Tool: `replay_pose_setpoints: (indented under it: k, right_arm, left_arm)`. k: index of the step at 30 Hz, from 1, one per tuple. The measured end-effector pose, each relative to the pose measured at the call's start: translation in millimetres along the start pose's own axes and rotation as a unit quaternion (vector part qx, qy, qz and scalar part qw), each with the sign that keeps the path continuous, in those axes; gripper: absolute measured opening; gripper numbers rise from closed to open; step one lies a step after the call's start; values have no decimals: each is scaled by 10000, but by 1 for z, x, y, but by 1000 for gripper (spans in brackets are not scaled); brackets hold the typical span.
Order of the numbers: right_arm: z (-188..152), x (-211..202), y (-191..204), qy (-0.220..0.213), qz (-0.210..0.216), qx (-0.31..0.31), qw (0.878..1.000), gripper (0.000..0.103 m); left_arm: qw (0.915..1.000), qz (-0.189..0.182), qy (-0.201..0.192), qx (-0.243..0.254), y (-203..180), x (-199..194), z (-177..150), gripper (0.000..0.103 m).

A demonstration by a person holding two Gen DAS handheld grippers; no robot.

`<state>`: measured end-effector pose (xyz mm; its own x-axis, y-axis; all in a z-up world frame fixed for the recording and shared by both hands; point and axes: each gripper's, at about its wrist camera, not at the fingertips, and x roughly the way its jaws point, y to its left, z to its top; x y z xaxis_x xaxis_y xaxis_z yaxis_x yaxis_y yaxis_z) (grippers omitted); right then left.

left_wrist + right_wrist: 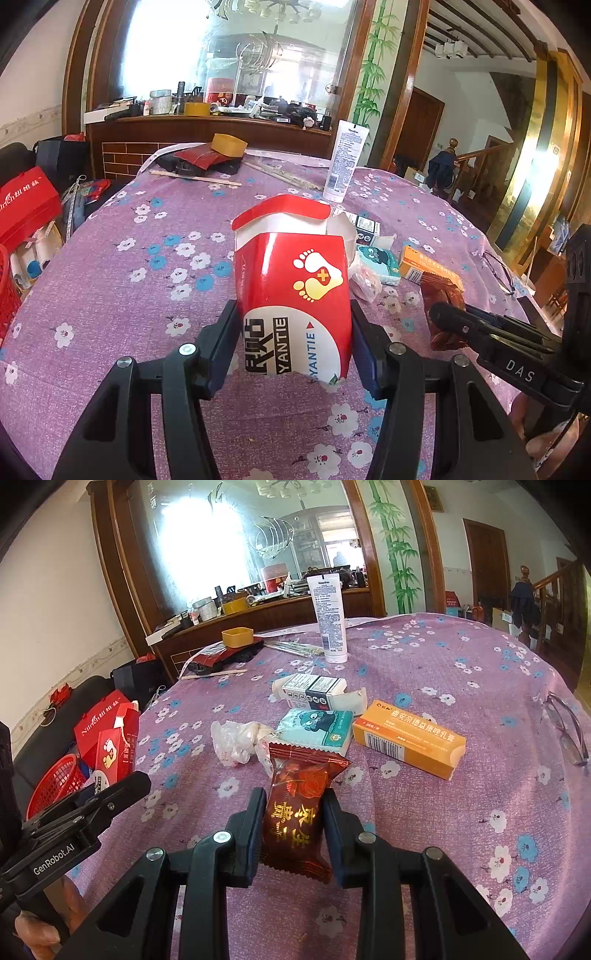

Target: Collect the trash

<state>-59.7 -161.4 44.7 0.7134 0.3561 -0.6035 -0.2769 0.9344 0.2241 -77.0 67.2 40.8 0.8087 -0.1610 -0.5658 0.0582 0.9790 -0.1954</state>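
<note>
Floral tablecloth [424, 664] cluttered; left gripper [295, 332] clamped on torn red carton [295, 295], right gripper [293, 830] on brown snack wrapper [299, 812]; both lifted, deposit in red basket [55, 782] judged next.

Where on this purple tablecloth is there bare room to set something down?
Bare cloth lies left of the red box held in the left hand-held gripper, and right of the orange box, short of the glasses. It is crowded around the tissue pack, crumpled plastic and white carton.
</note>
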Motion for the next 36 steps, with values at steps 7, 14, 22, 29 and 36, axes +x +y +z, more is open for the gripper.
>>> replay_pose_setpoints:
  k: [7, 14, 22, 29, 36]
  right_arm:
    - [0, -1, 3, -38, -69, -71, 9999, 32]
    - [-1, -1, 3, -32, -53, -80, 9999, 32]
    - [0, 0, 4, -39, -53, -93, 9999, 32]
    - [-1, -1, 6, -61, -140, -150, 9998, 32]
    - [-1, -2, 11, -94, -314, -272, 9991, 32]
  left_arm:
    - [10000, 10, -3, -6, 0, 0, 0, 54]
    - [10000, 33, 12, -32, 1, 0, -1, 54]
    - [10000, 68, 35, -50, -1, 0, -1, 54]
    - [10000, 64, 29, -50, 0, 0, -1, 54]
    - [10000, 64, 38, -45, 0, 0, 0, 54]
